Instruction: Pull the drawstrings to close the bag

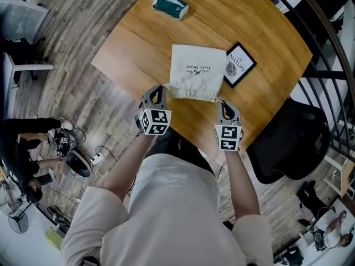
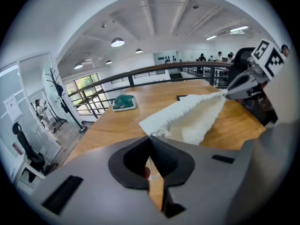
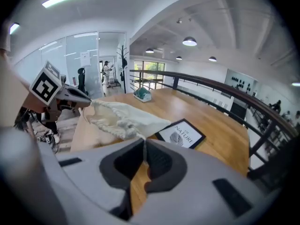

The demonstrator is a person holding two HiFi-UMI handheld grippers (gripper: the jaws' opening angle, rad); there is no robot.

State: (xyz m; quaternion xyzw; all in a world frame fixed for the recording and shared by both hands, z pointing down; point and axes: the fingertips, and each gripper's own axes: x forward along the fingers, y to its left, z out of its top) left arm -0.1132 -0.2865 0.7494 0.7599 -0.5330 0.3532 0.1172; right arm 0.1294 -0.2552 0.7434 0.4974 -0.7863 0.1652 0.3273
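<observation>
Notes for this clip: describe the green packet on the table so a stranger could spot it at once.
Find the wooden table. A white drawstring bag lies near the person's edge, a black-framed card beside it; the green packet lies alone toward the far edge. It is the only dark green thing there.

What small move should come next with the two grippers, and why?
Probably pull the left gripper and right gripper apart, outward: each is shut on a drawstring, and the bag has its mouth gathered but seemingly not fully cinched.
</observation>
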